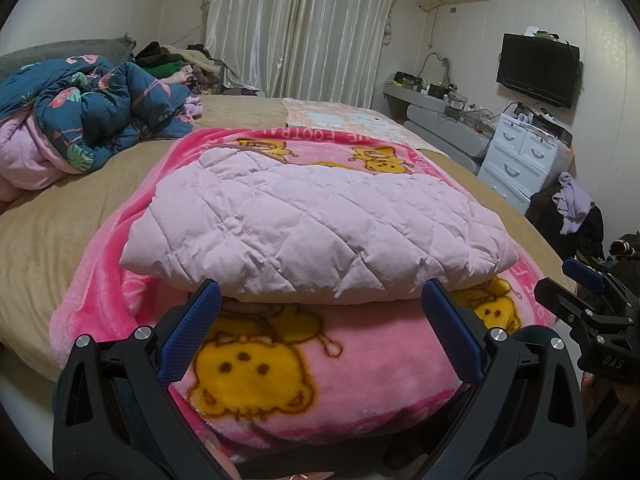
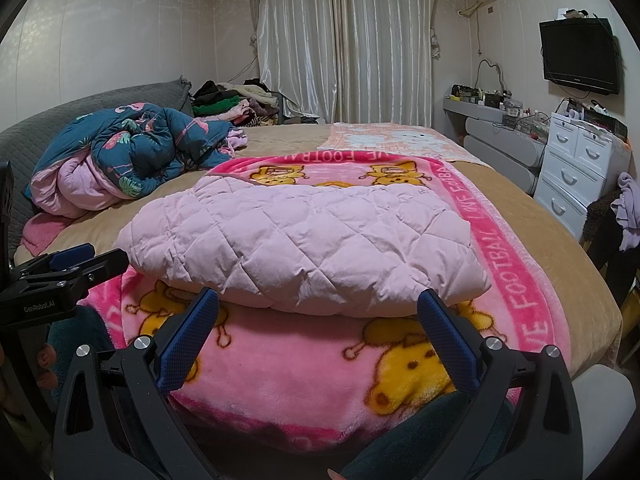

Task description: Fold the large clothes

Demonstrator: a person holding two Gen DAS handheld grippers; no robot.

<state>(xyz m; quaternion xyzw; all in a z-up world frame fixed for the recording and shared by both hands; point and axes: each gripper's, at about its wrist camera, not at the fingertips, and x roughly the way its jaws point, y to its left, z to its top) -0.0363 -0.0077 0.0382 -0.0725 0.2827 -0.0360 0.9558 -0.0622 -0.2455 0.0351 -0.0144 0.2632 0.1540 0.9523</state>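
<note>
A pale pink quilted jacket (image 1: 312, 220) (image 2: 304, 236) lies folded into a thick bundle on a pink cartoon-print blanket (image 1: 280, 360) (image 2: 304, 364) spread on the bed. My left gripper (image 1: 320, 300) is open, its blue pads just short of the bundle's near edge, holding nothing. My right gripper (image 2: 320, 304) is open too, at the same near edge, with empty jaws. The right gripper (image 1: 580, 284) shows at the right edge of the left wrist view, and the left gripper (image 2: 80, 262) at the left edge of the right wrist view.
A crumpled blue floral duvet (image 1: 92, 116) with pink lining sits at the bed's left. Piled clothes (image 1: 172, 64) lie at the back by the curtains. White drawers (image 2: 576, 172), a grey desk and a wall TV (image 1: 538, 70) stand on the right. The tan bedsheet (image 1: 44, 232) surrounds the blanket.
</note>
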